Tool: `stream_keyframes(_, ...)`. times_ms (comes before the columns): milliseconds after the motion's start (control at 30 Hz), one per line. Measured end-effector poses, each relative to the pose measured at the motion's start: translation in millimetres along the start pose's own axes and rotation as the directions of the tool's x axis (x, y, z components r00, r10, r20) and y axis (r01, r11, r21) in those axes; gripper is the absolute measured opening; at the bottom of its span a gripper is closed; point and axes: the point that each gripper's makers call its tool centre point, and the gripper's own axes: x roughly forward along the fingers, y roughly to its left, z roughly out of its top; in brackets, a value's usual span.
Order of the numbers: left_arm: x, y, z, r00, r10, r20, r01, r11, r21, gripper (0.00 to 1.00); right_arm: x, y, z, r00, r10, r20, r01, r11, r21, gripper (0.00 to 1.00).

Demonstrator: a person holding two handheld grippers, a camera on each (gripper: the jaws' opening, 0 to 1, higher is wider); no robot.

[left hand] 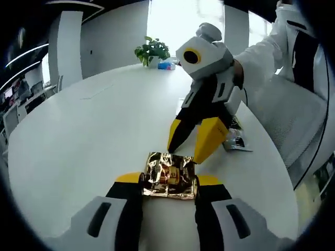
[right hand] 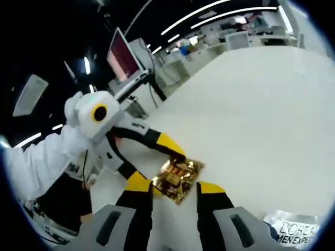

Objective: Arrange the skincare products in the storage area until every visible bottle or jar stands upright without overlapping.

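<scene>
Large white oval surface (left hand: pixel 94 130), potted plant (left hand: pixel 152 51) at far edge, bright window (left hand: pixel 172 21) behind; ceiling light strips (right hand: pixel 209 13), monitor (right hand: pixel 124 55), office desks.

You see a crinkled gold foil sachet (left hand: pixel 170 175) with a dark red-brown label on the white table (left hand: pixel 94 136). Both grippers (left hand: pixel 169 184) (right hand: pixel 174 190) have yellow tips, black jaws, pale grey bodies. Green plant (left hand: pixel 152 50).

Left gripper (left hand: pixel 169 182) fingers clamped; right gripper (left hand: pixel 194 146) parted, tips down.
</scene>
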Motion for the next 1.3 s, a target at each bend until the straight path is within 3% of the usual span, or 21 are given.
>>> stream_keyframes(267,0.6,11.0,-2.1,0.999,0.032,0.032,-0.032,0.999,-0.003,0.32,0.8,-1.3,3.7,1.000,-0.013,0.021,0.012,0.999,0.050,0.21)
stream_keyframes(367,-0.9,14.8,-4.3,0.998,0.043,0.050,-0.042,0.999,-0.011,0.31,1.7,-0.9,9.5,0.999,0.003,0.044,-0.009,0.990,0.141,0.14)
stream_keyframes(467,-1.4,14.5,-2.2,0.997,0.050,0.065,-0.049,0.999,-0.017,0.31,3.4,-2.4,5.2,1.000,0.003,0.020,-0.006,0.991,0.130,0.13)
stream_keyframes(633,0.9,16.4,-4.4,0.993,0.063,0.098,-0.060,0.998,-0.034,0.30,9.3,-2.4,9.3,0.999,0.006,0.037,-0.012,0.983,0.183,0.09)
stream_keyframes(700,0.8,18.3,-4.2,0.990,0.084,0.111,-0.071,0.990,-0.119,0.22,10.5,-5.7,1.7,1.000,-0.009,0.000,0.009,0.984,0.181,0.05)
stream_keyframes(733,1.6,17.5,-3.3,0.990,0.080,0.115,-0.072,0.995,-0.072,0.20,11.0,-6.3,-1.1,1.000,-0.014,-0.005,0.015,0.984,0.177,0.02)
stream_keyframes(1067,4.5,1.9,5.3,0.988,0.080,0.135,-0.071,0.995,-0.071,0.20,13.1,-7.6,-2.6,1.000,-0.011,0.003,0.010,0.983,0.183,0.00)
stream_keyframes(1300,-1.7,-3.5,8.6,0.991,0.095,0.093,-0.093,0.995,-0.028,0.23,10.7,-6.2,-1.7,1.000,-0.009,0.010,0.007,0.982,0.190,0.00)
